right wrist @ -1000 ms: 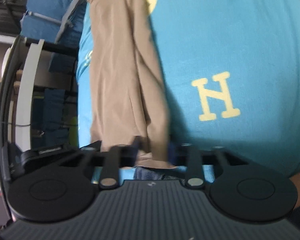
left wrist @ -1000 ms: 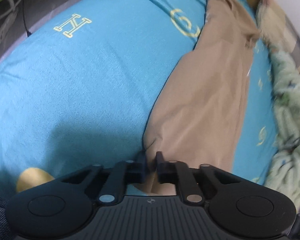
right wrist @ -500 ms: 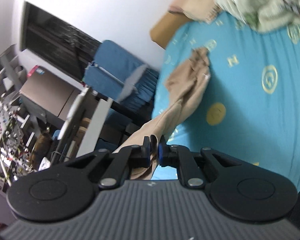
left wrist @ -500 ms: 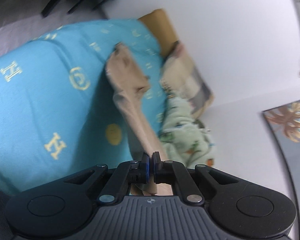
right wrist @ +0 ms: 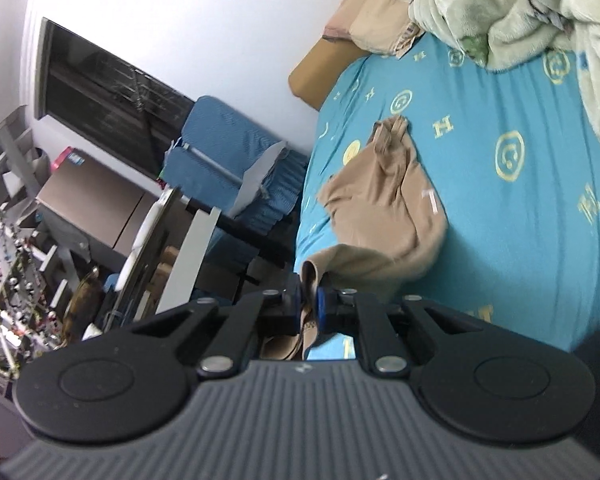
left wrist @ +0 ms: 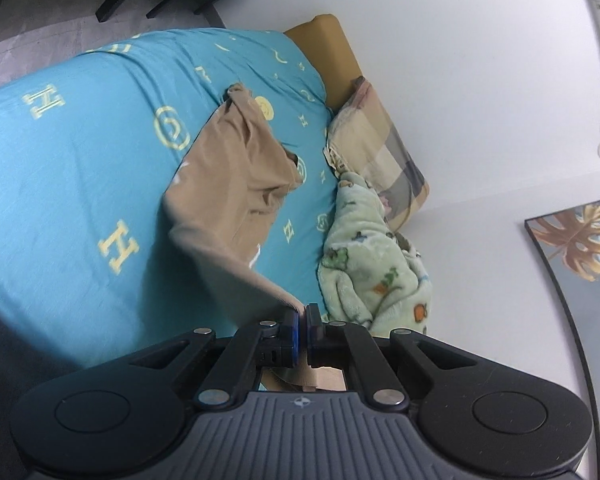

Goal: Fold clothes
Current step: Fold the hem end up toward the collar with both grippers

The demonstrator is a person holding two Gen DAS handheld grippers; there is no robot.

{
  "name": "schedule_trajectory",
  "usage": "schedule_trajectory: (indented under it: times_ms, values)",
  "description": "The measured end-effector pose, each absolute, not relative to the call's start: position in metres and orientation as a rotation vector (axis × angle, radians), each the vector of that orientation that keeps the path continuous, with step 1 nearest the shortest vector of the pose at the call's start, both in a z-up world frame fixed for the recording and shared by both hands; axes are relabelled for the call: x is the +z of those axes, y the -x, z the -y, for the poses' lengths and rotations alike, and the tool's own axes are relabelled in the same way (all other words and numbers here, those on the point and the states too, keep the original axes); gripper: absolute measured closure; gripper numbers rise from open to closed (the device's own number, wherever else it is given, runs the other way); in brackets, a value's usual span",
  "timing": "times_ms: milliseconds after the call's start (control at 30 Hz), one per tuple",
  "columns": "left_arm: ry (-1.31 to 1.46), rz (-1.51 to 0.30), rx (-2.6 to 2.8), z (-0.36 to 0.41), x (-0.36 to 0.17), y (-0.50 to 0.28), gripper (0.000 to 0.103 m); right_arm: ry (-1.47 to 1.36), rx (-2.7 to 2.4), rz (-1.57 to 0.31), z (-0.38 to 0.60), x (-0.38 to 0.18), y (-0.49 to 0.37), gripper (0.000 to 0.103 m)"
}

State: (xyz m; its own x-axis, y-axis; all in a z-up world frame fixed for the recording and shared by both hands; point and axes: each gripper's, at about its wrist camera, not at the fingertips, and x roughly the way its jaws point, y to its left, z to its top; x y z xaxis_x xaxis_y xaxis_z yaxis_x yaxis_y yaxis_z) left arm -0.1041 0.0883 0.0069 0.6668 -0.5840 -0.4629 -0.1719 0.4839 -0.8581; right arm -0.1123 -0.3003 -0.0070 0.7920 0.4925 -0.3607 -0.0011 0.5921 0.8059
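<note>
Tan soft knit garment [left wrist: 236, 168], prob. a top or trousers (can't tell which), lies partly on the bed w/ its near end lifted off the turquoise bedsheet with yellow letter-and-circle print [left wrist: 80, 168]. Left gripper [left wrist: 302, 330], black w/ blue pads, is clamped tight on one near corner of the cloth; fabric runs up from the sheet to its tips and a bit of tan shows below the jaws. Right gripper [right wrist: 310, 306], same build, is pinched on the other near corner, a fold of tan cloth [right wrist: 384, 204] squeezed between its pads and hanging down behind them. Far end of the garment is bunched and rests on the sheet toward the bed's head. Beside it, near the wall: pale green fleece blanket with small animal print [left wrist: 372, 256], crumpled, and a beige-and-grey checked pillow [left wrist: 380, 144] against the mustard-brown headboard [left wrist: 328, 48]. Right view also shows a blue folding chair [right wrist: 228, 168] just off the bed's edge and a dark window [right wrist: 100, 92] in the white wall.
</note>
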Motion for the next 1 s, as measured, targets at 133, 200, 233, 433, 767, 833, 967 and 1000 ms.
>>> schedule_trajectory:
  times_ms: [133,200,233,433,767,833,967,1000]
  values:
    - [0.991,-0.811,-0.242,-0.088,0.003,0.043,0.099,-0.888,0.282,-0.608,0.293,-0.009,0.059,0.092]
    - [0.940,-0.800,-0.217,-0.084,-0.002,0.009,0.099,-0.881,0.265,-0.617,0.290,-0.016,0.025,0.092]
    - [0.916,-0.795,-0.209,-0.082,-0.006,-0.008,0.099,-0.868,0.256,-0.621,0.289,-0.021,0.009,0.092]
    - [0.717,-0.762,-0.207,-0.064,-0.045,-0.100,0.099,-0.731,0.200,-0.627,0.279,-0.063,-0.078,0.092]
    - [0.533,-0.840,-0.176,-0.052,-0.143,-0.181,0.098,-0.561,0.185,-0.738,0.266,-0.145,-0.156,0.090]
    - [0.510,-0.840,-0.182,-0.052,-0.144,-0.182,0.097,-0.521,0.190,-0.733,0.263,-0.142,-0.158,0.088]
    - [0.419,-0.818,-0.197,-0.046,-0.127,-0.172,0.072,-0.434,0.202,-0.707,0.254,-0.128,-0.149,0.026]
    - [0.381,-0.798,-0.194,-0.044,-0.119,-0.166,0.055,-0.419,0.208,-0.674,0.252,-0.123,-0.142,0.015]
